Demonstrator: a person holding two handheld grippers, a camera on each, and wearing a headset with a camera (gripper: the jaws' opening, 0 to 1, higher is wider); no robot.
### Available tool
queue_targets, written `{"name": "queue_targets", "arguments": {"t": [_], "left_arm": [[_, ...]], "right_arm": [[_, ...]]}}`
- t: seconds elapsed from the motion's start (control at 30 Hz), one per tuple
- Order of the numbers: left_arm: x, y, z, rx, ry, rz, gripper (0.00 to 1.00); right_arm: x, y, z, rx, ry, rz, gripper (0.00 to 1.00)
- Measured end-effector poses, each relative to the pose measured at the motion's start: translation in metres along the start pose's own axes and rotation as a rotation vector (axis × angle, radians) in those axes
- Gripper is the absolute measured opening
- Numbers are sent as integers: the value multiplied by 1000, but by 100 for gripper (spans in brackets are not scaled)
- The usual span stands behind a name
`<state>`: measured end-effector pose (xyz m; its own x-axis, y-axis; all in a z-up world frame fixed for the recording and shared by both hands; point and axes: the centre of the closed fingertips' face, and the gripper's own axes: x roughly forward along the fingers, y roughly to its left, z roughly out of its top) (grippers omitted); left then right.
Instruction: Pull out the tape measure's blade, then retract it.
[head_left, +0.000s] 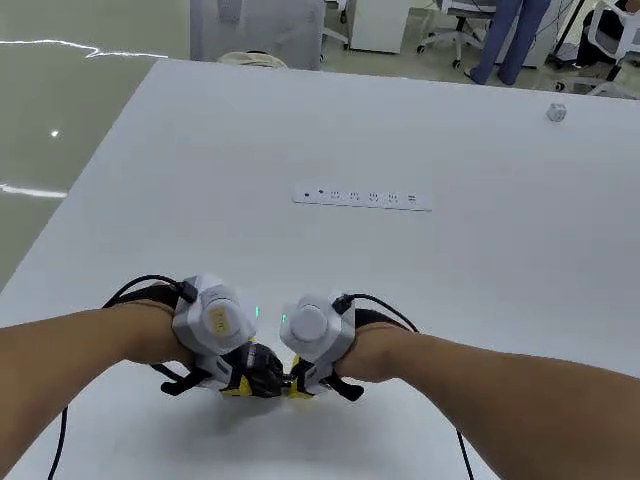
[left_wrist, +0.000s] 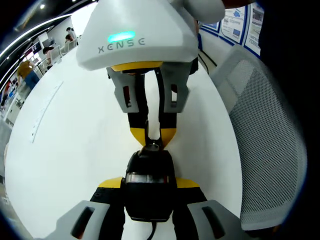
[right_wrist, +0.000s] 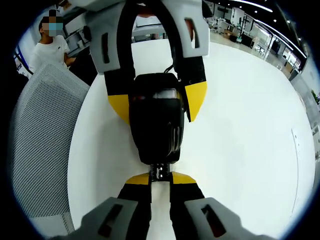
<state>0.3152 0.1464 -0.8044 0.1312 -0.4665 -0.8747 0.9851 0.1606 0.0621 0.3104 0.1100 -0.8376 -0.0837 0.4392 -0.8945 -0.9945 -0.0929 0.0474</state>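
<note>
Close to the near edge of the counter (head_left: 480, 270), the left tongs (left_wrist: 150, 183) clamp the body of the black tape measure (left_wrist: 150, 172) from both sides. Facing them nose to nose, the right tongs (right_wrist: 160, 179) are pinched narrow on the blade tip (right_wrist: 160, 171), which sits almost at the case mouth. Toward the counter's middle lies a white power strip (head_left: 362, 198). A small pale object (head_left: 557, 113) sits near the far right edge.
</note>
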Motion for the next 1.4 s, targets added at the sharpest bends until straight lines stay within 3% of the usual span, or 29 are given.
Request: {"name": "queue_targets", "arguments": {"t": [1.4], "left_arm": [[0, -1, -1, -21, 4, 10, 33]], "right_arm": [[-6, -2, -15, 36, 50, -22, 12]]}}
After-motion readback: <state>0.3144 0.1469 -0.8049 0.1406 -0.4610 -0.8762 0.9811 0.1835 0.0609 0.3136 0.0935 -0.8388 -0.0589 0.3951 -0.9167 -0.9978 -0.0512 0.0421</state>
